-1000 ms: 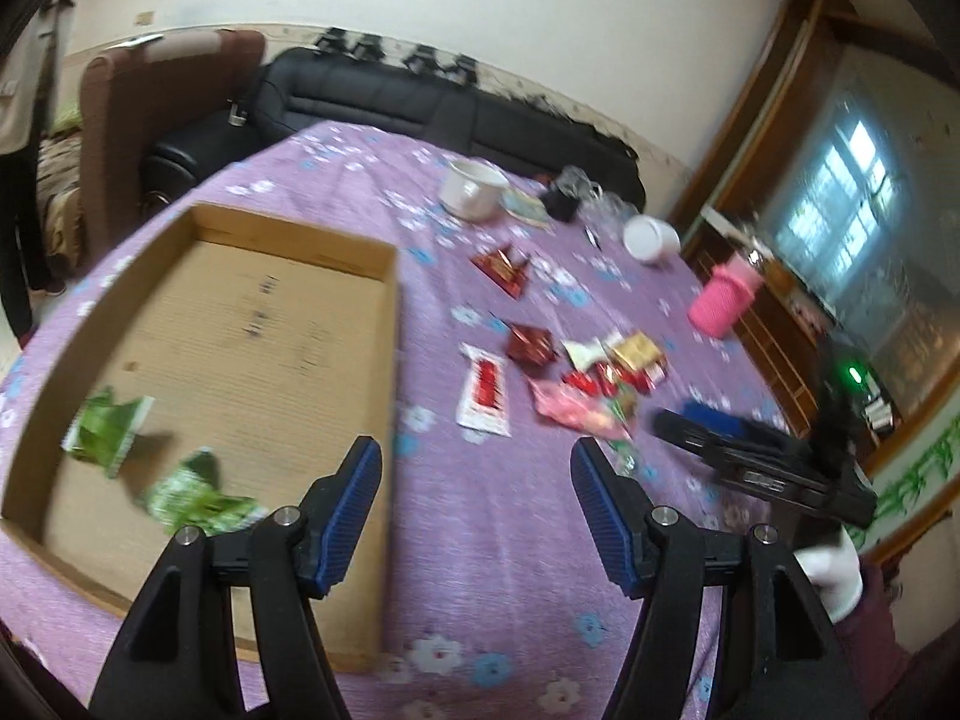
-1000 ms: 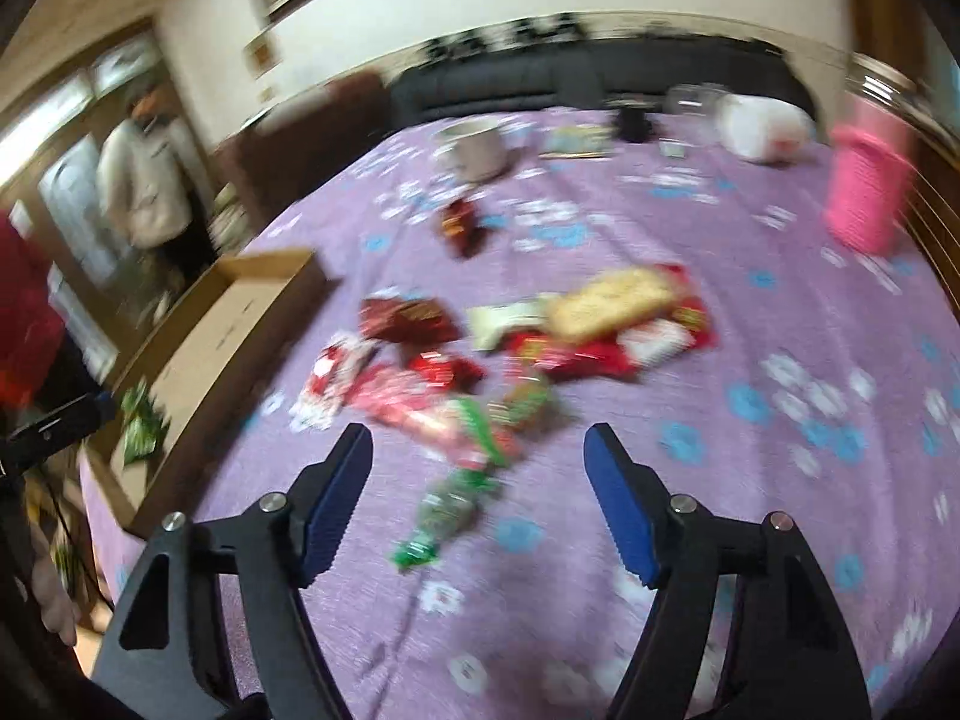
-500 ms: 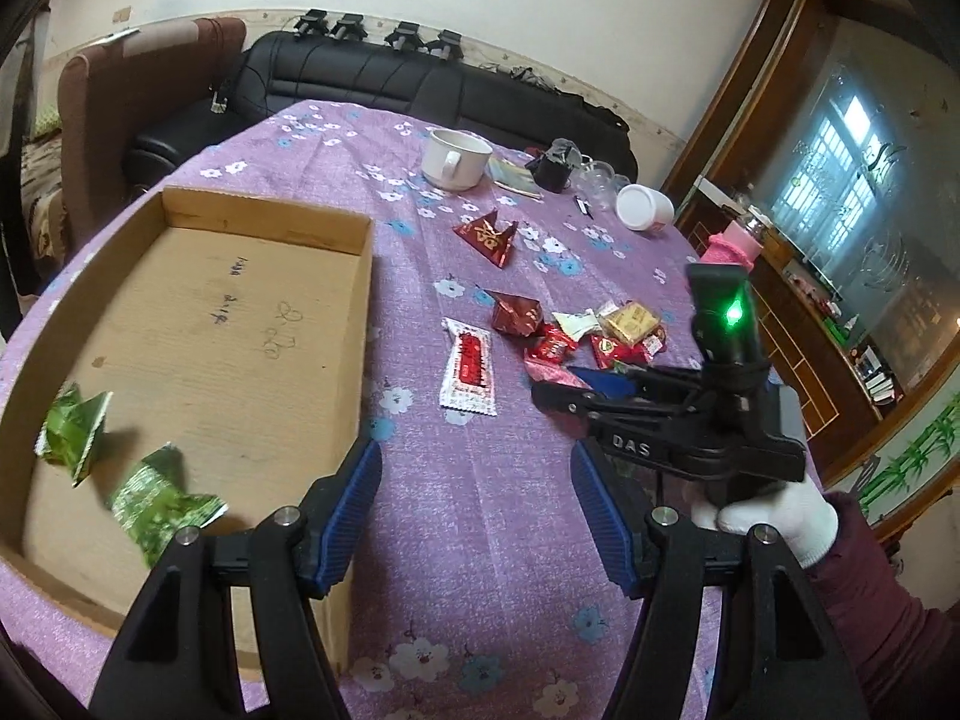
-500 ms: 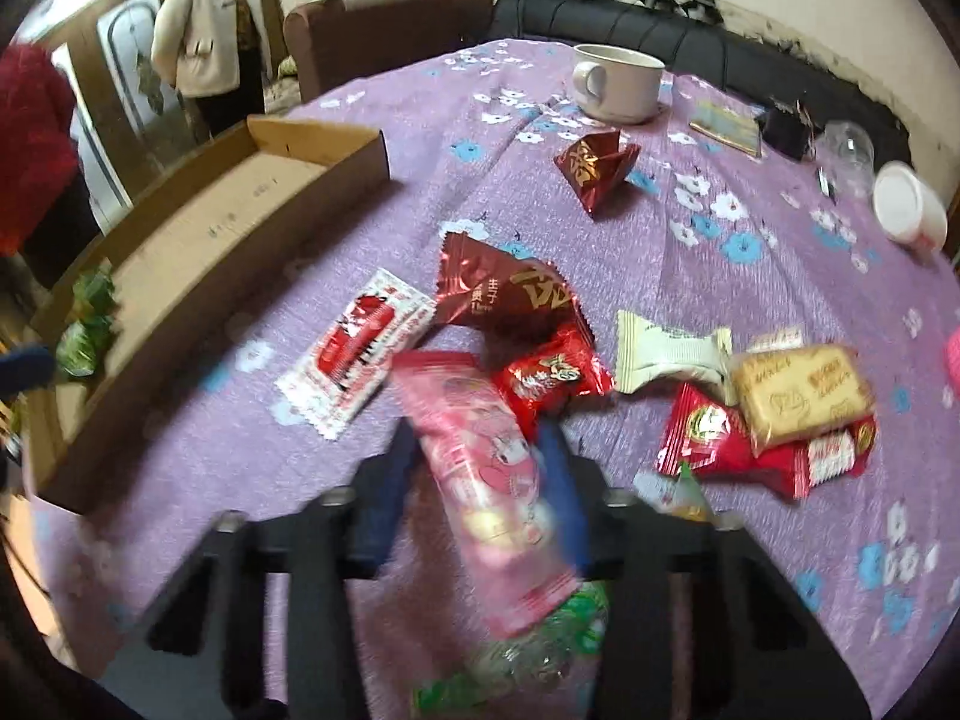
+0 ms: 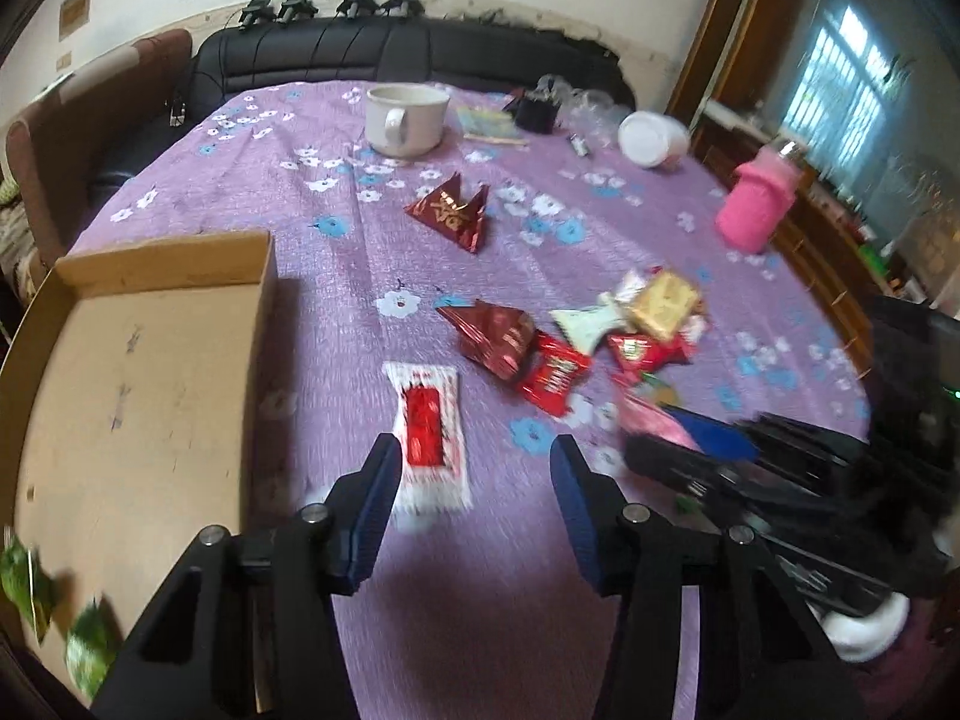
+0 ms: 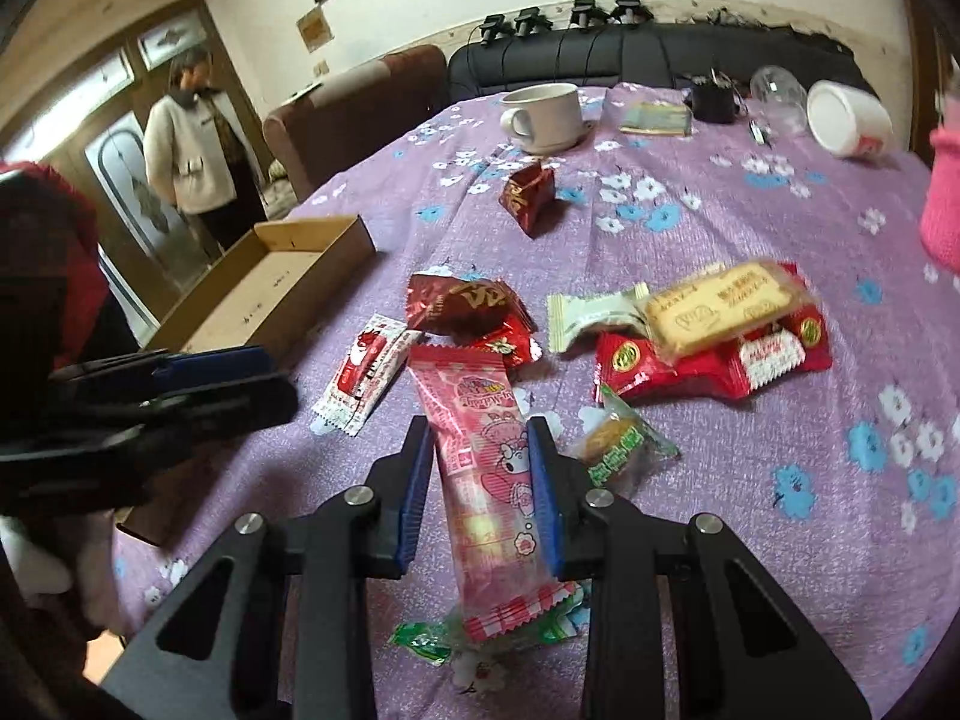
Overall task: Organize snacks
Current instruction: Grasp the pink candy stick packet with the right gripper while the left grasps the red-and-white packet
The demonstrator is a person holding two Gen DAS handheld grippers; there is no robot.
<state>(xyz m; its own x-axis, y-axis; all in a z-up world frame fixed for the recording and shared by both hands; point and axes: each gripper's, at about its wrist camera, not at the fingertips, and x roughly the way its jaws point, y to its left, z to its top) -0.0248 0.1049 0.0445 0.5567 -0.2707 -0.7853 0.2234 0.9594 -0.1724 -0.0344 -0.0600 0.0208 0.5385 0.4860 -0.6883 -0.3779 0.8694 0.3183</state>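
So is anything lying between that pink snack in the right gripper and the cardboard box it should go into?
Yes. The left gripper hangs between the pink snack and the cardboard box, and a white-and-red packet lies on the cloth there. The right gripper can probably lift over the packet.

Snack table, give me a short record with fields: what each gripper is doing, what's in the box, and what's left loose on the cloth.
right gripper: shut on the long pink strawberry-print snack packet
left gripper: jaws closing, nothing gripped yet; the white sachet with a red label lies partly between its tips
shallow brown cardboard box: green wrappers at its near corner
loose on purple flowered tablecloth: dark red foil packets, yellow biscuit pack, pale green wrapper
background: white mug, pink bottle
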